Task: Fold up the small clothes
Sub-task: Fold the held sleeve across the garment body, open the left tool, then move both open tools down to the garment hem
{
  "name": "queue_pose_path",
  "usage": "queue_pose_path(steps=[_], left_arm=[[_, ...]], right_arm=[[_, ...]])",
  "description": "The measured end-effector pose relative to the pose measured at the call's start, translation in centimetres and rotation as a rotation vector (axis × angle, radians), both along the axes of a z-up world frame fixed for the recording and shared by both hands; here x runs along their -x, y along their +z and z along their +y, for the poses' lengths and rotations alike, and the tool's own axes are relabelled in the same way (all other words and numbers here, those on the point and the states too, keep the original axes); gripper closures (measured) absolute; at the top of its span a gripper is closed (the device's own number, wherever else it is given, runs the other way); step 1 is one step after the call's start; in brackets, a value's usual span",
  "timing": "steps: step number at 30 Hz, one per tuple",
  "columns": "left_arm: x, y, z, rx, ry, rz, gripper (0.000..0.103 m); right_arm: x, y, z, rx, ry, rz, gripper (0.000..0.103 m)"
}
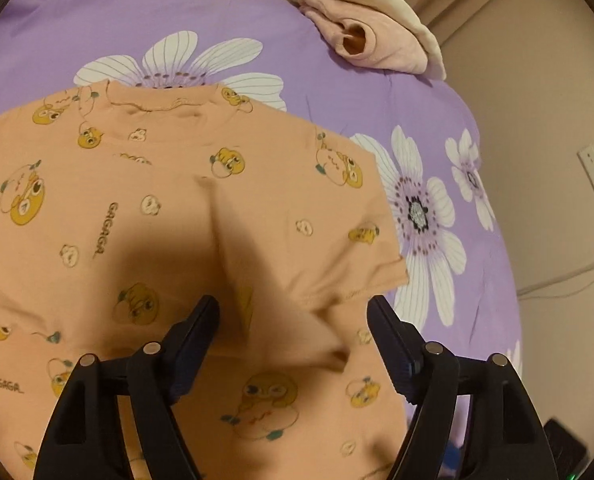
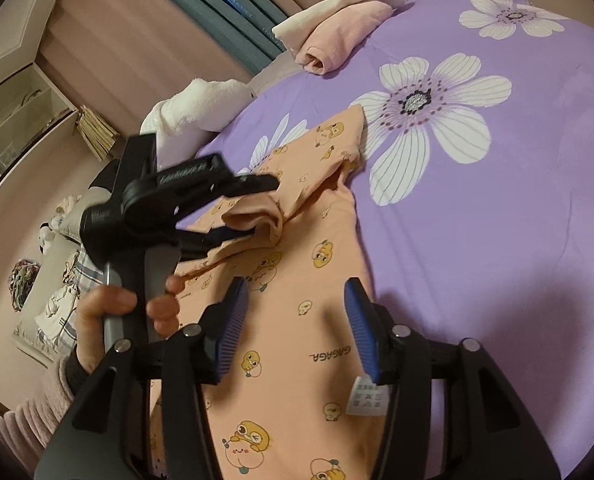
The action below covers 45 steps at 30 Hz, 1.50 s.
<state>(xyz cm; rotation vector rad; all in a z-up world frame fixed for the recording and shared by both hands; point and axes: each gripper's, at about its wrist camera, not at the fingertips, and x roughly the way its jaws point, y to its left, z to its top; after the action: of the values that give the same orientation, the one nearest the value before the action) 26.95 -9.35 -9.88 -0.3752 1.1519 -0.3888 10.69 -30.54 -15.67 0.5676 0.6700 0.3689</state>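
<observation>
Peach-orange cotton child's T-shirt (image 1: 145, 208), printed with yellow cartoon ducks, lies spread on a purple quilt (image 1: 437, 112) patterned with white flowers. One side, sleeve included, is turned inward over the body, seemingly the first lengthwise fold. Left gripper (image 1: 293, 336), black, hovers just above that bunched flap with jaws spread wide, gripping nothing; the flap is blurred, so contact is hard to judge. Right gripper (image 2: 297, 320), with blue ribbed pads, hangs partly spread over the shirt's lower part, also empty. Pale pink folded clothes (image 2: 337, 36) sit well apart near the quilt's edge.
</observation>
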Motion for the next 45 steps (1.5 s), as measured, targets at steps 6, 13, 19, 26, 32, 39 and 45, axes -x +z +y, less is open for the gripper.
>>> queue_pose_path(steps=[6, 13, 19, 26, 32, 39, 45], left_arm=[[3.1, 1.1, 4.8, 0.011, 0.014, -0.045, 0.027], [9.2, 1.3, 12.6, -0.016, 0.090, -0.098, 0.027], [12.8, 0.6, 17.3, -0.024, 0.138, -0.094, 0.027], [14.7, -1.0, 21.0, 0.028, 0.185, -0.047, 0.027], [15.5, -1.6, 22.9, 0.064, 0.218, -0.037, 0.027], [15.6, -1.6, 22.3, 0.047, 0.196, -0.047, 0.027], [15.9, -1.3, 21.7, 0.051, 0.173, -0.056, 0.027]], right_arm=[[-1.3, 1.4, 1.2, 0.049, 0.038, -0.025, 0.052], [-6.1, 3.1, 5.6, 0.278, 0.110, -0.085, 0.050], [-10.5, 2.3, 10.9, 0.516, 0.211, -0.072, 0.039], [-14.3, 1.3, 12.8, 0.663, 0.192, -0.015, 0.098], [-15.4, 4.7, 8.0, 0.391, 0.085, -0.028, 0.098], [-17.6, 2.1, 6.2, 0.401, 0.014, 0.136, 0.064], [-15.2, 4.3, 5.5, 0.445, -0.117, -0.018, 0.074]])
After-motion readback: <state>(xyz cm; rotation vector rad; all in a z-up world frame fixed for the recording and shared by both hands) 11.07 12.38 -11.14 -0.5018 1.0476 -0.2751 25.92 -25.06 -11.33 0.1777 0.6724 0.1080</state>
